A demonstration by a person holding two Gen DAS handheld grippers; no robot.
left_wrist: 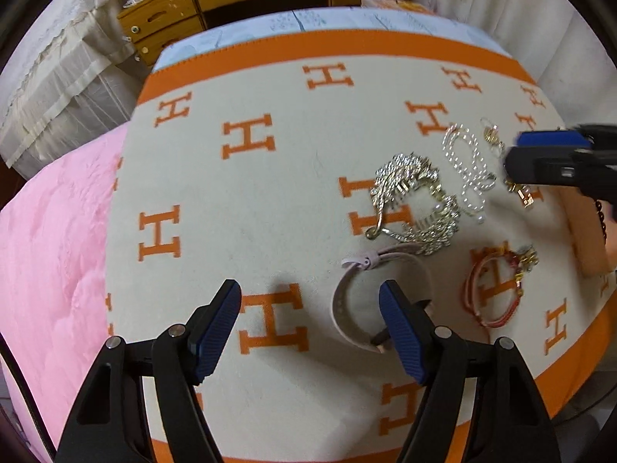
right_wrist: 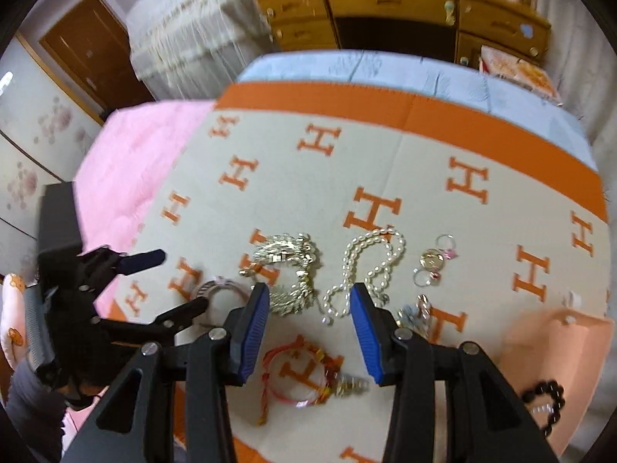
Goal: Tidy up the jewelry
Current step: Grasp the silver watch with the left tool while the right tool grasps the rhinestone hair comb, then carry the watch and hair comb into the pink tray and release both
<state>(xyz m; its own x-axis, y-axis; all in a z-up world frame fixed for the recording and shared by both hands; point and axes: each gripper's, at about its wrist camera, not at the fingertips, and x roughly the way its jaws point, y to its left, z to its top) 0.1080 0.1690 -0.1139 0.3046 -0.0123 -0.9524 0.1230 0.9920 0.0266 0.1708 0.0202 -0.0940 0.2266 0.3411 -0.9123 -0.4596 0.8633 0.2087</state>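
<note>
Blanket (left_wrist: 270, 177) with orange letters carries every piece, soft and yielding under them. Beneath the left claw (left_wrist: 310, 324), jaws wide and empty, curls a pale watch strap (left_wrist: 343, 308), springy and easy to pinch across its band. Ahead of the right claw (right_wrist: 308, 332), half-spread and empty, lies a pearl necklace (right_wrist: 370, 262), limp and slippery; best gathered at a doubled loop.
</note>
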